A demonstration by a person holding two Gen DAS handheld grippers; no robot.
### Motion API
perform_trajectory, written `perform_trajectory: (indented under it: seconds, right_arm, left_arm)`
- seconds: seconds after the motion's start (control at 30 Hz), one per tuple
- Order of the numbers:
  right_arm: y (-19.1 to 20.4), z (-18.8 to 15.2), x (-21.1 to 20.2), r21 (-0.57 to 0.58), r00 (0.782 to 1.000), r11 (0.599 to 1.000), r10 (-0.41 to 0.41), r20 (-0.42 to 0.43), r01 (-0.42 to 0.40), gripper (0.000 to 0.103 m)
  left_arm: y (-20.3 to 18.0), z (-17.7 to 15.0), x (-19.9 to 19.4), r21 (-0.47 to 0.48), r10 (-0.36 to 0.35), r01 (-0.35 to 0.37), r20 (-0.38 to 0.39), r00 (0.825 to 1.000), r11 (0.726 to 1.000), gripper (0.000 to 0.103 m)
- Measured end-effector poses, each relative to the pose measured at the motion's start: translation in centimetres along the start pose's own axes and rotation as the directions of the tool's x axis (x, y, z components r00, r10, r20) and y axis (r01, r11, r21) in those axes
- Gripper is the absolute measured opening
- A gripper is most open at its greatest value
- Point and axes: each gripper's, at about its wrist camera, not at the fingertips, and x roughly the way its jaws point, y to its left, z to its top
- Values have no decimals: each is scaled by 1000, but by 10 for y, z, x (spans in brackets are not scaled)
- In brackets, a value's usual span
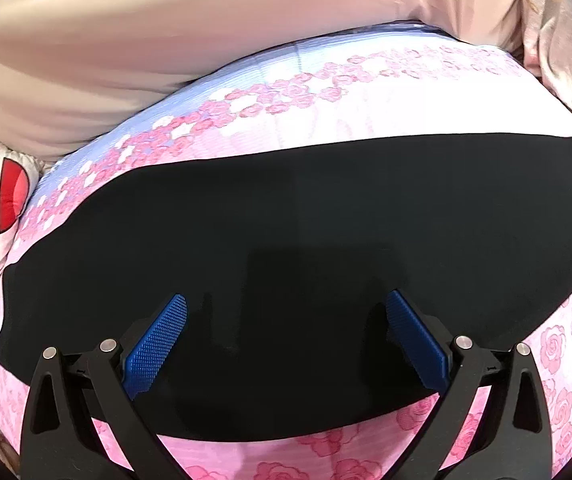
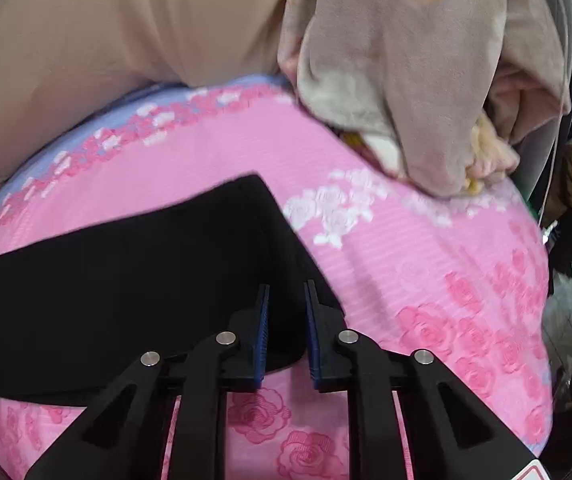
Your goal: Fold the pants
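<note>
While your left gripper (image 1: 286,308) hangs wide open above the black pants (image 1: 286,240) and your right gripper (image 2: 286,300) stands nearly closed, seemingly empty, over their corner, the smooth cloth may slip on the pink bedcover (image 2: 426,248).

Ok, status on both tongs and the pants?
Left tongs wide open over the black pants, gripping nothing. Right tongs nearly shut at the pants' end, grip unclear. Grey blanket heaped beyond, clear.
</note>
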Motion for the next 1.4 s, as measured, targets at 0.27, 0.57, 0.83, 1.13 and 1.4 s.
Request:
perform_trajectory:
  seconds: [0.27,0.57,0.83,1.13,1.4]
  right_arm:
    - [-14,-2,-8,49,999,998,49,6,-49,35]
    - [-30,-18,16,197,990,975,116,-79,-98,64]
    - [-26,-22,13,241,989,964,133,-69,-113,65]
    - [-22,-18,25,274,972,942,221,-73,-194,17]
    - [54,16,-41,200,873,851,486,54,-486,17]
  left_arm:
    - [-4,1,6,-13,11,-12,-28,1000,1000,98]
    - [-11,-2,0,-3,15,-15,-29,999,1000,98]
    - [8,-7,-2,-35,11,-12,-25,1000,999,98]
    - [33,-14,0,-84,0,-2,-27,1000,996,98]
    - [78,-24,0,-150,9,-11,-12,1000,989,98]
